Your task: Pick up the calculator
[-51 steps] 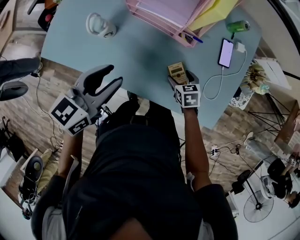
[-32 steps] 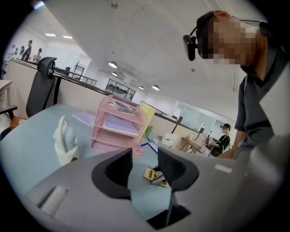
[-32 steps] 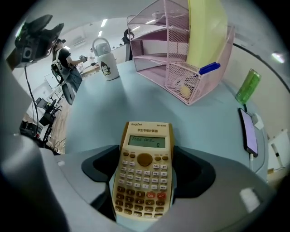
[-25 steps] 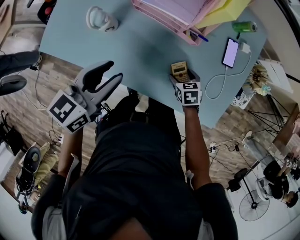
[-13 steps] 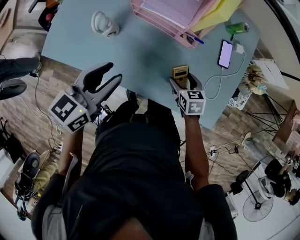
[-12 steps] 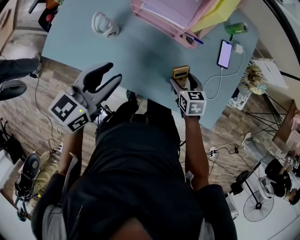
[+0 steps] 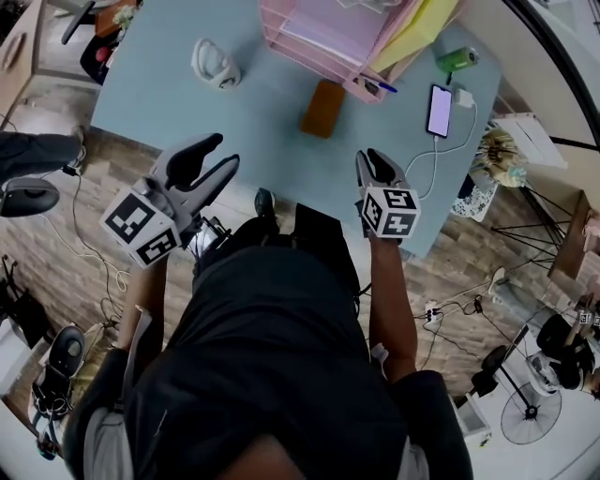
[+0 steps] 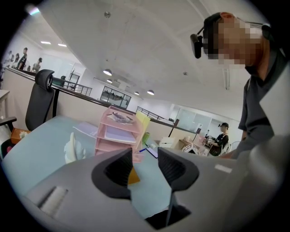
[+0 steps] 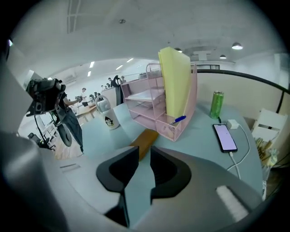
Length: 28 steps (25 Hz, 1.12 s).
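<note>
The calculator (image 7: 323,108) shows as a plain orange-brown slab lying on the pale blue table (image 7: 187,94), just in front of the pink tray. My right gripper (image 7: 378,167) hangs over the table's near edge, well short of the calculator. Its jaws are closing to a narrow slit with nothing between them. In the right gripper view the calculator (image 9: 144,142) lies on the table beyond the right gripper (image 9: 144,165). My left gripper (image 7: 208,157) is held off the table's near left edge, open and empty. A corner of the calculator (image 8: 133,176) shows between its jaws.
A pink stacked paper tray (image 7: 328,37) with a yellow folder (image 7: 422,28) stands at the back. A blue pen (image 7: 380,86) lies by it. A phone (image 7: 439,110) on a white cable and a green can (image 7: 457,58) sit at the right. A white mug (image 7: 216,66) stands at the back left.
The calculator was between the right gripper's jaws by the near edge; now it lies farther up the table by the pink tray. The right gripper has risen and closed empty.
</note>
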{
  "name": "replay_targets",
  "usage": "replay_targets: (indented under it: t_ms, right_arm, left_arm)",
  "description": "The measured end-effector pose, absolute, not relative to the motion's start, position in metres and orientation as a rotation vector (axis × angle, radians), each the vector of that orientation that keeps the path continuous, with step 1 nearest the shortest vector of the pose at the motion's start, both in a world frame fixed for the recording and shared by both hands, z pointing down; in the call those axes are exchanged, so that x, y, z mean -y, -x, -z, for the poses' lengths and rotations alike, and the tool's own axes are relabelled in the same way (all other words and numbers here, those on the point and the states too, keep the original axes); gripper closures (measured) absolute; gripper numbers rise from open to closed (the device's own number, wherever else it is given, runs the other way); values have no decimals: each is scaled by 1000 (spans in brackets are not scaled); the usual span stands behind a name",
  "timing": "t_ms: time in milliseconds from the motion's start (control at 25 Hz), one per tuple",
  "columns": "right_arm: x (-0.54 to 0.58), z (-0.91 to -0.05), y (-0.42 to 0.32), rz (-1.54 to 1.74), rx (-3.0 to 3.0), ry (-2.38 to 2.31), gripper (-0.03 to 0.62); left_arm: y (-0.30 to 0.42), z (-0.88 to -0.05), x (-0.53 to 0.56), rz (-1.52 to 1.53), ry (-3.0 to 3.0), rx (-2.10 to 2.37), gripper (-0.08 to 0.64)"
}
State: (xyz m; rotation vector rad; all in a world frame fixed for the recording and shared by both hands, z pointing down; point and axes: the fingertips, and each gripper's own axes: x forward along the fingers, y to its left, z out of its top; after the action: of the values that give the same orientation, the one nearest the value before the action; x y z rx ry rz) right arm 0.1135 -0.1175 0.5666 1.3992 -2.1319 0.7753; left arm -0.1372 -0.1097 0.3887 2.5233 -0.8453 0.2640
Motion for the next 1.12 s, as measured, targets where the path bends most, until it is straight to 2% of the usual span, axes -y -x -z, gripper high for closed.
replay_targets:
  t_ms: [480,720,1120]
  right_arm:
    - [127,-506,-110,-744,2274,-1505,502]
    - [132,-485,-114,-744,2355,-1519,499]
    - [149,-540,-116,-996,2341,-1406,467]
  left_arm:
    - [135,-408,120,-268,-2524,811,377]
    - [108,-446,137,-394,-2525,768,376]
    - [47,-539,181,-545,-2388,656,368]
